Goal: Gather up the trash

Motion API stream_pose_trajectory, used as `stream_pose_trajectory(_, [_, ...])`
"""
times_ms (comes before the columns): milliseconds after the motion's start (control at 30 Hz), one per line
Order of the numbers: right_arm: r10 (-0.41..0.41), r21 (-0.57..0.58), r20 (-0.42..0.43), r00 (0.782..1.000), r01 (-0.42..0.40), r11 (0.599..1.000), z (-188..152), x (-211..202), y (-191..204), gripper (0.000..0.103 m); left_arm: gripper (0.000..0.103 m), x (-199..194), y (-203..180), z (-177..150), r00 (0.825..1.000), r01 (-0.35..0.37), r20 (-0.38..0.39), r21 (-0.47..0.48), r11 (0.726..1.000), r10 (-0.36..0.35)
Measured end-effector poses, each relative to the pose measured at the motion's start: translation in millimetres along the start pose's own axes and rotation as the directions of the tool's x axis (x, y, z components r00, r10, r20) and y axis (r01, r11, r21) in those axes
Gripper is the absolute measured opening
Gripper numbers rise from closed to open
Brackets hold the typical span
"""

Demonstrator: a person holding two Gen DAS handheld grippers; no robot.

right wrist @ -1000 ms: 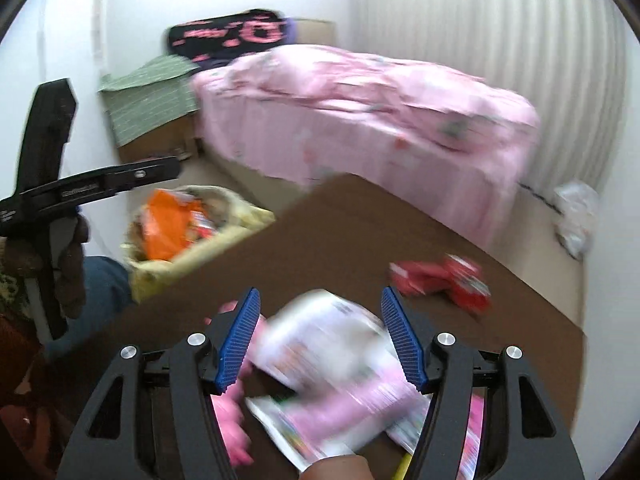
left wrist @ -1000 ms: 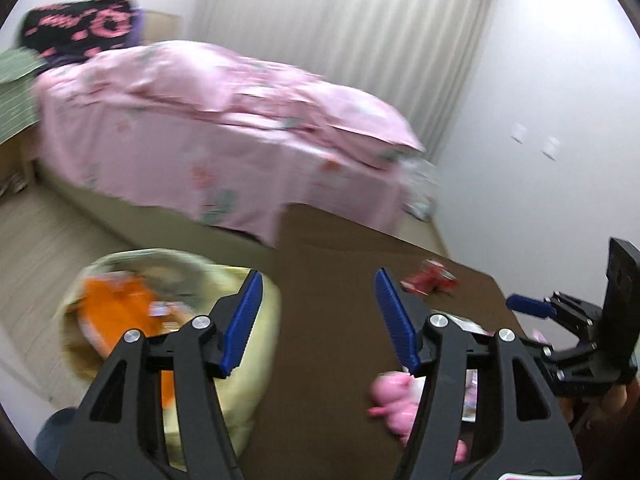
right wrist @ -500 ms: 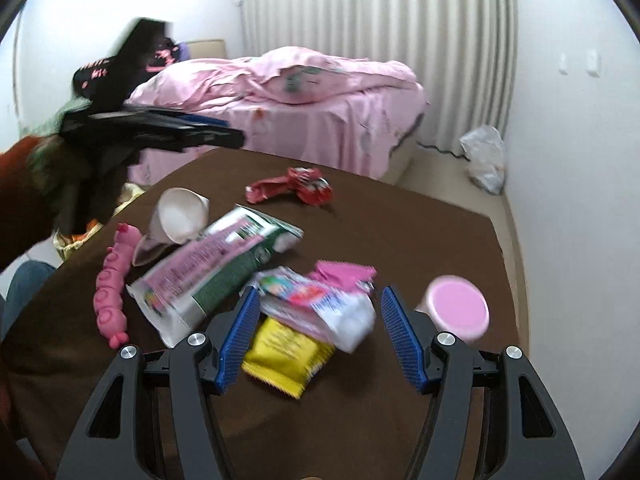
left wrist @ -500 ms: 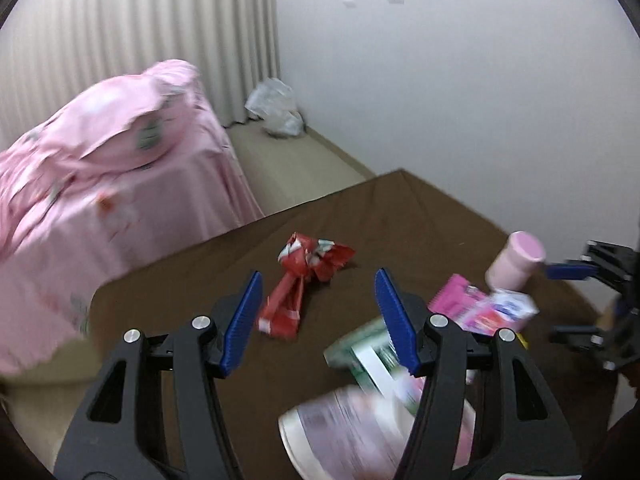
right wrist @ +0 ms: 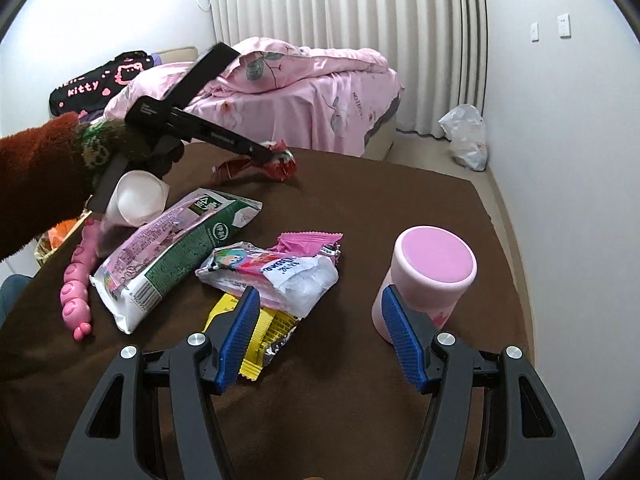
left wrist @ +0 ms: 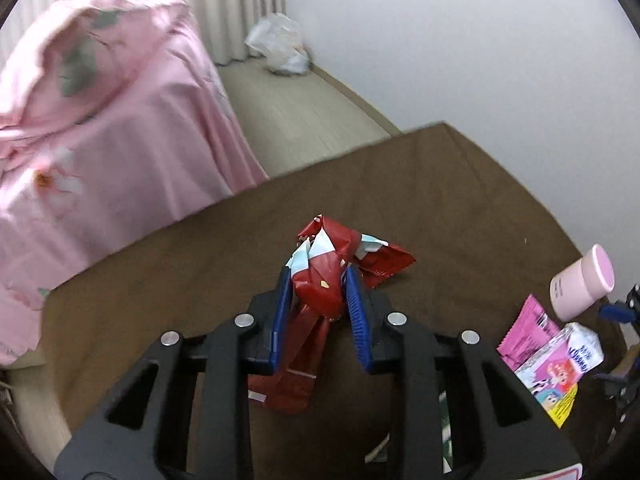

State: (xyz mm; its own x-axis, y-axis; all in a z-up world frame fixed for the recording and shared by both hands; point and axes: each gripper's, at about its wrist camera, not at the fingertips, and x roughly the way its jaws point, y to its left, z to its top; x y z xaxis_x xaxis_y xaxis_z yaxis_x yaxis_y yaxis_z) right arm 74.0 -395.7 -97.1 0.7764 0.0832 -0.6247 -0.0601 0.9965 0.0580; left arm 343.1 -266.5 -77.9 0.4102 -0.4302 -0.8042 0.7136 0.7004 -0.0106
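Left gripper (left wrist: pixel 318 304) clamped on a crumpled red wrapper (left wrist: pixel 324 280) with white-and-blue patches, near the far edge of the brown tabletop (left wrist: pixel 460 208), right gripper (right wrist: pixel 320 340) spread apart above loose packets, beside a pink cup (right wrist: pixel 428 276).

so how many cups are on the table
2. A pink cup stands upside down beside the right gripper; a white cup lies on its side at the table's left, near the milk carton.
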Motion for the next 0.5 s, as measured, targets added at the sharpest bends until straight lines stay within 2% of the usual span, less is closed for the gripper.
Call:
stream_pose_trajectory(133, [-0.004, -0.008, -0.004, 1.000, 0.004, 1.000, -0.1, 0.3, 2.3, 0.060, 0.026, -56.1, 1.4, -6.0, 0.994, 0.014, 0.113, -0.077, 0.997, -0.006])
stream_pose_trajectory(200, [-0.005, -0.015, -0.005, 1.000, 0.005, 1.000, -0.4, 0.4, 3.7, 0.060, 0.026, -92.8, -0.7, -20.7, 0.987, 0.005, 0.159, -0.138, 0.990, 0.017])
stream_pose_trajectory(233, [-0.004, -0.017, -0.009, 1.000, 0.004, 1.000, -0.2, 1.5, 3.7, 0.060, 0.027, -110.3, -0.3, -32.1, 0.985, 0.008, 0.174, -0.183, 0.983, 0.024])
stream_pose_trajectory(333, [-0.028, -0.021, -0.023, 0.999, 0.028, 0.999, -0.4, 3.4, 4.7, 0.060, 0.028, -151.0, 2.1, -73.3, 0.975, 0.078, 0.221, -0.293, 0.953, -0.011])
stream_pose_trajectory(500, [-0.021, -0.045, -0.031, 0.999, 0.019, 0.999, -1.4, 4.1, 15.0, 0.060, 0.028, -190.9, -17.5, -145.1, 0.971, 0.047, 0.237, -0.363, 0.930, 0.043])
